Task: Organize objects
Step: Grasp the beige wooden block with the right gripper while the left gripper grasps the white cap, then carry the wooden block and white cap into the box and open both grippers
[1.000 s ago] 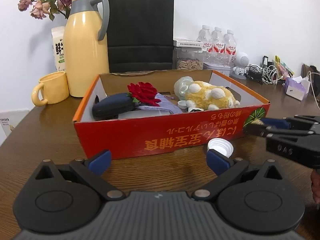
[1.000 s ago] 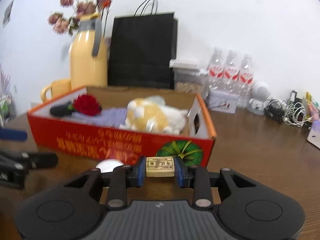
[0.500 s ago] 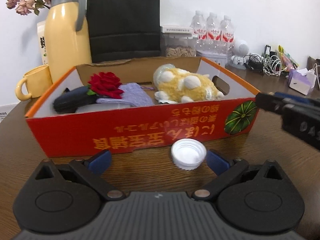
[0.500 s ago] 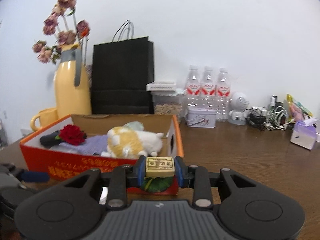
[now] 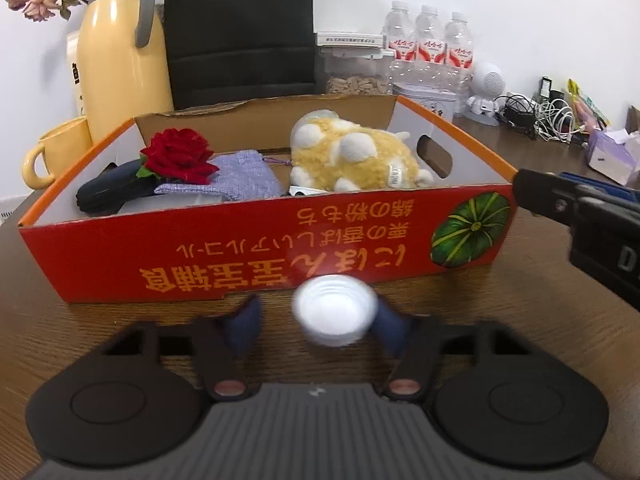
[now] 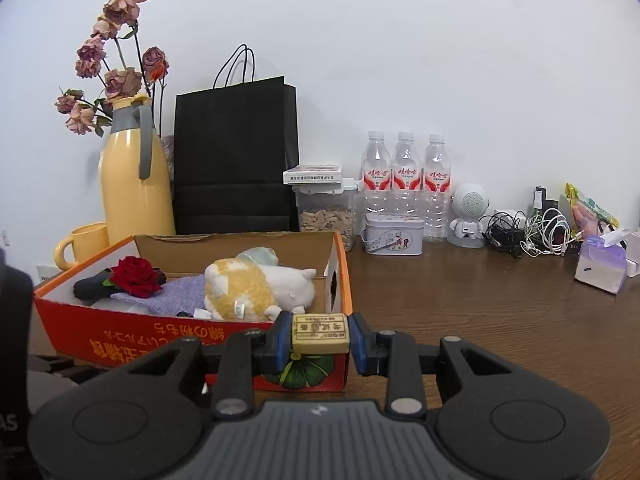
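The left tool (image 5: 318, 320) points down at the brown wooden surface (image 5: 500, 320) just in front of the red cardboard box (image 5: 248, 248), and its jaws are closing around a white bottle cap (image 5: 335, 310) that lies open side up between the blue pads; the right pad (image 5: 390, 330) looks to be at the cap's edge while the left pad (image 5: 246, 326) is apart from it, and both are blurred by motion, so a firm grip cannot be confirmed. The right tool (image 6: 319, 338) is clamped on a small tan eraser (image 6: 319, 333) with printed characters, held level in the air near the front right corner of the red cardboard box (image 6: 160, 338); in the left wrist view the right tool (image 5: 532, 194) reaches in from the right edge beside that corner. Inside the box lie a yellow and white plush toy (image 5: 352, 160), a red rose (image 5: 178, 156), a lavender fabric pouch (image 5: 228, 182) and a dark case (image 5: 108, 194). Behind the box stand a yellow thermos (image 6: 134, 180) with dried flowers (image 6: 116, 68), a yellow mug (image 6: 82, 244), a black paper bag (image 6: 236, 160), a clear container of seeds (image 6: 326, 216), three water bottles (image 6: 406, 176), a small tin (image 6: 394, 234), a white robot figure (image 6: 468, 212), tangled cables (image 6: 528, 234) and a tissue pack (image 6: 602, 262).
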A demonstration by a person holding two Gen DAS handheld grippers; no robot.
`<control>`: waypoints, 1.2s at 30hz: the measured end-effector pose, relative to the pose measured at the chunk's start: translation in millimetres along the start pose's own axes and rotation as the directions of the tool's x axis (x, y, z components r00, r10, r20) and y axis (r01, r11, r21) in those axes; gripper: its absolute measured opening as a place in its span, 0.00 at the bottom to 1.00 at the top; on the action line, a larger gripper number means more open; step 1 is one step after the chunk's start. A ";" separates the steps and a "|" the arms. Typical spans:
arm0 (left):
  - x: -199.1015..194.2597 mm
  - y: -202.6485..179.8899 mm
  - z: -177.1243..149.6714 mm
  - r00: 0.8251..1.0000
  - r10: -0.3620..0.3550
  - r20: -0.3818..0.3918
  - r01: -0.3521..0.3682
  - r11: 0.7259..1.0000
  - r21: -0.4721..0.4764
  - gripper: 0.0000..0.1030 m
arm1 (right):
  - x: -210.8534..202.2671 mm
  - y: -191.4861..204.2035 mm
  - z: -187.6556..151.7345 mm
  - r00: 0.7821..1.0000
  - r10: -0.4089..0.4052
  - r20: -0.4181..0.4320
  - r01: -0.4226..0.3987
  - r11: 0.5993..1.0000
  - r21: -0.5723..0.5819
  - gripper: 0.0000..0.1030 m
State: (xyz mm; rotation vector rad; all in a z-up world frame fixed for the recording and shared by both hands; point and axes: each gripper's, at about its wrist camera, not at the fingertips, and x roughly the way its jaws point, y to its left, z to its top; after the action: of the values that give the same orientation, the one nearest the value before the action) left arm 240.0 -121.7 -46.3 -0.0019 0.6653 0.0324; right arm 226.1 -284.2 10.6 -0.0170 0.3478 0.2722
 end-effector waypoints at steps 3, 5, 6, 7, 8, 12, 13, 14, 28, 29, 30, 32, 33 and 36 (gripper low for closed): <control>-3.7 3.5 -0.4 0.999 -0.037 0.002 0.037 0.999 -0.012 0.40 | 0.5 0.9 -0.4 1.000 0.002 -0.003 -0.002 1.000 -0.002 0.28; -6.2 3.6 -0.8 0.999 -0.035 0.012 0.035 0.999 -0.004 0.40 | 0.8 1.7 -1.0 1.000 0.002 -0.006 -0.002 1.000 -0.003 0.28; -7.8 4.0 -0.8 0.999 -0.038 0.017 0.038 0.999 -0.003 0.40 | 1.0 1.5 -1.2 1.000 0.003 -0.007 -0.003 1.000 -0.002 0.28; -10.1 4.6 -0.8 0.999 -0.043 0.024 0.043 0.999 -0.003 0.40 | 1.3 1.4 -1.3 1.000 0.003 -0.008 -0.003 1.000 -0.002 0.28; -11.8 5.1 -0.8 0.998 -0.047 0.030 0.047 0.999 -0.003 0.40 | 1.6 1.4 -1.4 1.000 0.004 -0.009 -0.004 1.000 -0.002 0.28; -20.1 9.7 -1.5 0.997 -0.060 0.055 0.061 0.998 -0.003 0.40 | 1.4 1.7 -2.2 1.000 0.007 -0.010 -0.007 1.000 -0.003 0.28; -22.9 12.1 -1.8 0.996 -0.065 0.061 0.065 0.998 -0.006 0.40 | 1.4 1.8 -2.2 1.000 0.007 -0.011 -0.007 1.000 -0.003 0.28; -25.6 14.4 -2.1 0.995 -0.070 0.068 0.071 0.997 -0.009 0.39 | 1.3 2.1 -2.4 1.000 0.008 -0.011 -0.008 1.000 -0.004 0.28; -66.4 67.9 22.9 0.974 -0.071 0.217 0.085 0.995 -0.059 0.39 | 6.2 34.7 7.2 0.996 0.087 0.029 -0.084 0.991 -0.100 0.28; -65.6 72.4 29.3 0.973 -0.068 0.222 0.084 0.994 -0.064 0.39 | 9.2 41.1 10.6 0.995 0.094 0.024 -0.091 0.989 -0.113 0.28; -65.0 75.7 35.5 0.972 -0.062 0.228 0.079 0.995 -0.067 0.39 | 12.7 46.4 13.9 0.995 0.100 0.021 -0.096 0.988 -0.122 0.28; -63.0 82.3 47.4 0.968 -0.047 0.245 0.065 0.996 -0.067 0.39 | 20.6 57.7 21.8 0.993 0.112 0.018 -0.109 0.985 -0.134 0.28; -61.7 84.8 52.9 0.968 -0.040 0.249 0.058 0.996 -0.066 0.39 | 25.0 64.1 26.2 0.993 0.118 0.022 -0.113 0.983 -0.141 0.28; -54.2 90.3 70.0 0.966 -0.018 0.258 0.034 0.998 -0.059 0.40 | 39.7 82.6 39.0 0.991 0.134 0.027 -0.129 0.979 -0.157 0.28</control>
State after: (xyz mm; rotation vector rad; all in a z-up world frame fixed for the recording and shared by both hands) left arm 237.9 -32.2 43.0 -0.0660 0.4034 0.0280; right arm 253.0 -191.8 36.3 -0.1424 0.2906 0.4298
